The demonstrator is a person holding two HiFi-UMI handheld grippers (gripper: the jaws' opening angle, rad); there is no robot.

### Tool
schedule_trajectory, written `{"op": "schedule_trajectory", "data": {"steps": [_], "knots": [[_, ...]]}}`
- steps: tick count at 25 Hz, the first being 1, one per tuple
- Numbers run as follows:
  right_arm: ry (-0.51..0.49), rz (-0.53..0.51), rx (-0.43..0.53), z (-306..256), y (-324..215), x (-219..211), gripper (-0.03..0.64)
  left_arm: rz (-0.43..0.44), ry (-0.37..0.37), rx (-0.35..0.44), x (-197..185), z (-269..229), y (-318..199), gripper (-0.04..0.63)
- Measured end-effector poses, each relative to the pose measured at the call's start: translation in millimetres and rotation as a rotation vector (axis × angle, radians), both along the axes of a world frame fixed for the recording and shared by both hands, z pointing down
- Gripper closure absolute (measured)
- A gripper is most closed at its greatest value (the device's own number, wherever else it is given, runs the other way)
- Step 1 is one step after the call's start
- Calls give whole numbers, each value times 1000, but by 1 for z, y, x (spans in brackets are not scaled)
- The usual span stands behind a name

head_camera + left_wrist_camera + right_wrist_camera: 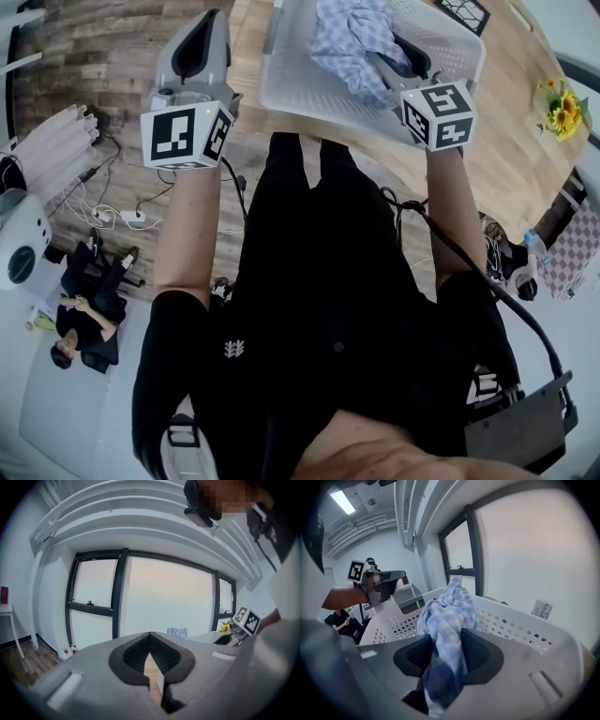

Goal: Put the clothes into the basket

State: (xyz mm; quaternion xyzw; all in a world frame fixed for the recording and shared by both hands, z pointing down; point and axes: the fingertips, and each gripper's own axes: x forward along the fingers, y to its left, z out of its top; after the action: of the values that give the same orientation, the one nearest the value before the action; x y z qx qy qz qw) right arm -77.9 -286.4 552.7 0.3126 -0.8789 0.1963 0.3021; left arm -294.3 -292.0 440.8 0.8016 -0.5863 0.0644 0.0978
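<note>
Clothes (449, 606) in downward-angled right claw (446, 641)

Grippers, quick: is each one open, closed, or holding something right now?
Left gripper: closed, nothing between its jaws.
Right gripper: closed on the blue checked cloth, over the white basket.

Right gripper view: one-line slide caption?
Right gripper holds a blue checked cloth between its jaws over the white perforated basket.
</note>
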Motion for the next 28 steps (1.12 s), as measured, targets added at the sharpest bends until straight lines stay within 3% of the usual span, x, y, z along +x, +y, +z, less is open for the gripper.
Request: {"op": "schedule_trajectory", "data": {"steps": [10,15,28], "knots": [[-28,3,54,-28,-3,6,414,25,1,31,15,-14,-1,594],[-124,99,115,-58,-12,15,416,50,3,62,25,-31,-3,595],[-165,200,311,-152,-8,49,440,136,46,153,63,-103,-7,595]]}}
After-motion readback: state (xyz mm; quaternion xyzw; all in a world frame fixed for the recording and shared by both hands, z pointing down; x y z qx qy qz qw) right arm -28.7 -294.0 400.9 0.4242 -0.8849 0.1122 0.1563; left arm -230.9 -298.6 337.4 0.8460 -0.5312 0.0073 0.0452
